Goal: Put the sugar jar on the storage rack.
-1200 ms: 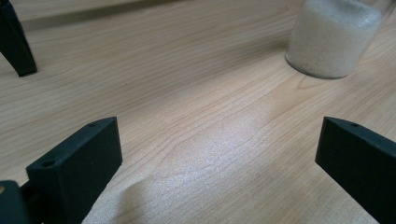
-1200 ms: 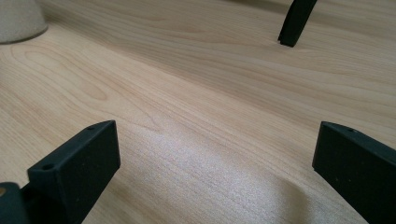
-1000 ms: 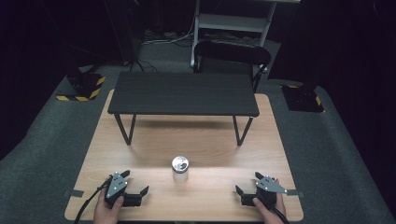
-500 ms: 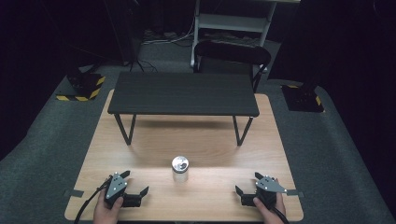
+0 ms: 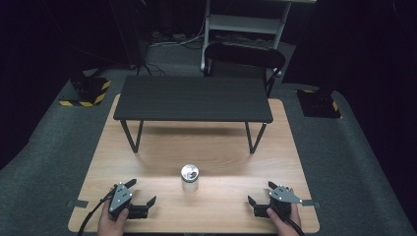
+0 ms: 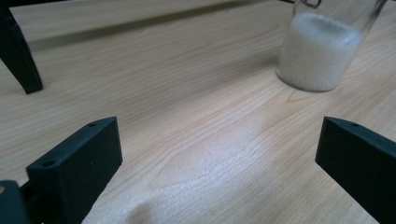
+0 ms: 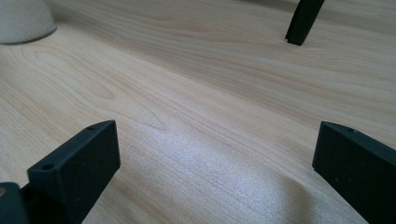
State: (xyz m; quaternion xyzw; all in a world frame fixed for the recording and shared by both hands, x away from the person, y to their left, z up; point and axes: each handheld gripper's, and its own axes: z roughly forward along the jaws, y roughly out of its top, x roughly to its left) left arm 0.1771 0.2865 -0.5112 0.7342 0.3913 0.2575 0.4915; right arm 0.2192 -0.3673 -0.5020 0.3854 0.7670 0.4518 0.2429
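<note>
1. Nothing is under way yet: the clear glass jar of white grains with a shiny lid (image 5: 189, 178) stands untouched, mid-table toward the near edge of the light wooden table (image 5: 162, 147).
2. Left gripper (image 5: 143, 200) and right gripper (image 5: 260, 201) rest at the near corners, jaws wide apart, holding nothing.
3. The jar sits between them, well apart from both.

A jar (image 5: 189, 178) stands on the bench (image 5: 206, 147) near its front edge, about midway across. The left tool (image 5: 139, 196) rests at the front left corner, the right tool (image 5: 260, 196) at the front right corner, with the jar between them and a little farther back. Behind the jar a small raised shelf (image 5: 193, 98) stands on the bench, its legs set to either side. A chair (image 5: 244, 55) stands on the floor beyond the bench's far edge.
</note>
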